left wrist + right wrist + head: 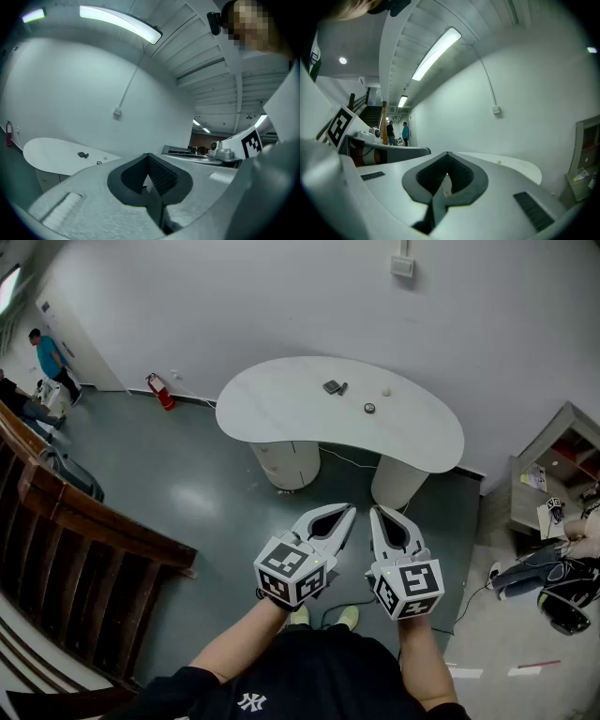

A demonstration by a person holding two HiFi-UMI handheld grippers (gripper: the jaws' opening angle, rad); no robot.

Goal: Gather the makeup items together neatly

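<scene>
left claw (345, 514) and right claw (376, 514), both closed and empty, hang well short of the tabletop (272, 413) where makeup items (333, 386) lie apart; gathering looks unstarted, so an approach likely comes first.

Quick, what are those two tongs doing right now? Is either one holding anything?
Left grey tongs: closed, holding nothing.
Right grey tongs: closed, holding nothing.
</scene>
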